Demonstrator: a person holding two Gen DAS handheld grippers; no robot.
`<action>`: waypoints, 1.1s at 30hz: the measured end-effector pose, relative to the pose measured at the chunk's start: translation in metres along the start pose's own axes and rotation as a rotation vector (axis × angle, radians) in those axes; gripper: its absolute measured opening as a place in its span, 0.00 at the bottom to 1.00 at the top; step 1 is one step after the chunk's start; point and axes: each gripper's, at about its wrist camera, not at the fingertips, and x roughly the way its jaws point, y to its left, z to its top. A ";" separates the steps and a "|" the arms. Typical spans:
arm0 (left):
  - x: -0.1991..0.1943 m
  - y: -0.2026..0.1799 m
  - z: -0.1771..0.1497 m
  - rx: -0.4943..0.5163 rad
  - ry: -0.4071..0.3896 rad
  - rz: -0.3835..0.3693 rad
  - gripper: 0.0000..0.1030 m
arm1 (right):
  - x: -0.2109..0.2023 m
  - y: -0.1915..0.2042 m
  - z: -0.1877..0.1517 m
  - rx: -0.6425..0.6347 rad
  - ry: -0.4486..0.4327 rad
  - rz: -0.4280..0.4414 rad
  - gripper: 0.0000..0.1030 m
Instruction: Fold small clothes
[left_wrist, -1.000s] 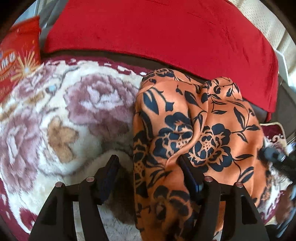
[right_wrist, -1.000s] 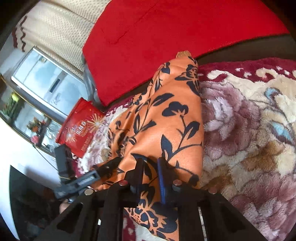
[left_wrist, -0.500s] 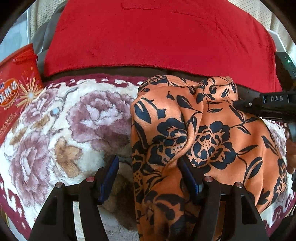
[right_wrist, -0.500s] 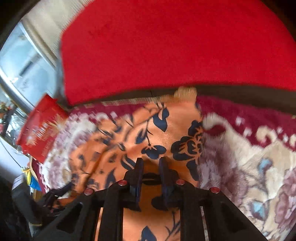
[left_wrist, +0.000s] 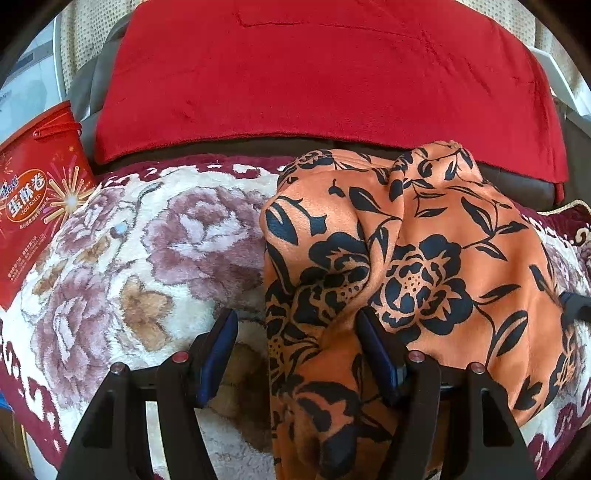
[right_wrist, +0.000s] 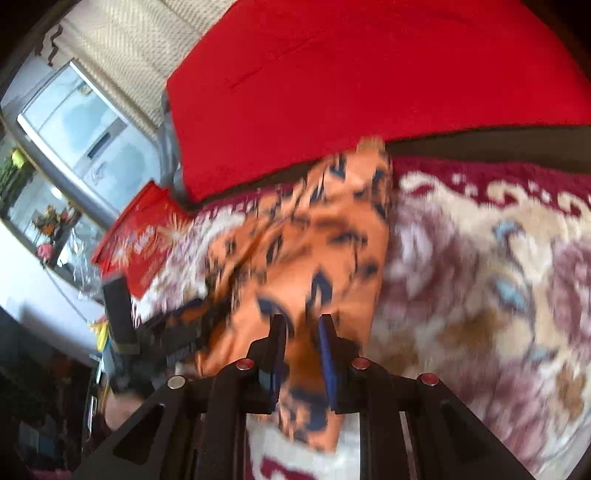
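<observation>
An orange cloth with black flowers (left_wrist: 424, 258) lies bunched on the plush floral blanket (left_wrist: 147, 251). My left gripper (left_wrist: 295, 317) stands open and wide. The cloth drapes over its right finger (left_wrist: 373, 350) and hangs into the gap, while the left finger (left_wrist: 218, 347) is clear of it. My right gripper (right_wrist: 302, 321) is shut on a fold of the cloth (right_wrist: 314, 229) at its near edge; this view is blurred by motion. Its dark tip (left_wrist: 572, 306) shows at the right edge of the left wrist view.
A red fleece blanket (left_wrist: 314, 81) covers the dark sofa back behind the cloth. A red egg-roll box (left_wrist: 33, 206) stands at the left. In the right wrist view a window (right_wrist: 85, 129) and cluttered shelf lie at the far left.
The right gripper swung in over the cloth and back out to its right side, keeping cloth between its fingers. The cloth's right part now lies spread wider. The left gripper has barely shifted.
</observation>
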 end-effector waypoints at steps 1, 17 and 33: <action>0.000 0.000 0.000 0.005 -0.002 0.004 0.67 | 0.006 -0.001 -0.005 -0.003 -0.007 -0.009 0.21; -0.059 0.018 -0.014 -0.068 0.040 -0.145 0.74 | 0.022 -0.019 -0.017 0.024 -0.041 0.062 0.21; 0.004 0.022 -0.021 -0.125 0.146 -0.121 0.81 | 0.022 -0.021 -0.018 0.061 -0.038 0.095 0.22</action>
